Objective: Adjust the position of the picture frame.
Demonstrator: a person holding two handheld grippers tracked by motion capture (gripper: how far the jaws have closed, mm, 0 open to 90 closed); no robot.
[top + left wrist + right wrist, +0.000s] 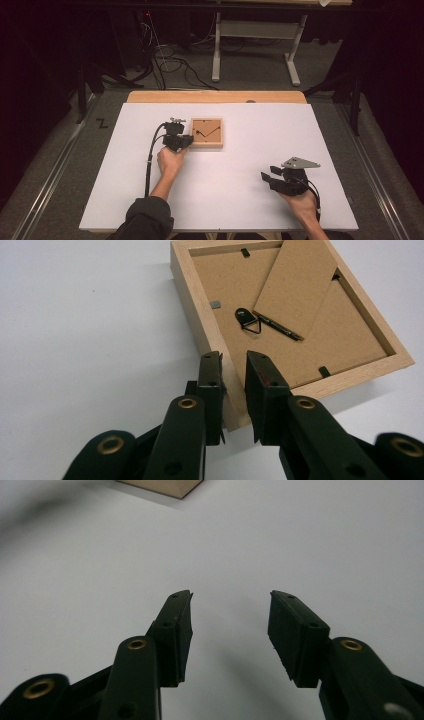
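Fingers, left: left gripper (232,390) narrowly parted, straddling the near left rim of the picture frame (200,325); contact with the wood could not be told, so grip uncertain.
Fingers, right: right gripper (230,630) spread wide, nothing between them, above bare worktop (300,540).
Frame position: face down on the white worktop (250,175), toward the far side and a little left of centre, touching or just beside the left gripper (177,141); right gripper (280,180) well apart, near right.
Frame back: brown backing board (330,335) set into a pale wood rim, easel stand (297,285) folded out at a slant, black hanger ring (248,320) beside it, small black retaining tabs along the inside edges.
Handling, judged: light and stiff; probably glazed underneath, so fragile if dropped or twisted; smooth wood likely to slip between narrow fingers.
Hold, judged: across the wood rim, not the thin stand or the backing.
Writing: none legible on the frame; a dark Z-shaped mark (102,123) on the floor at far left.
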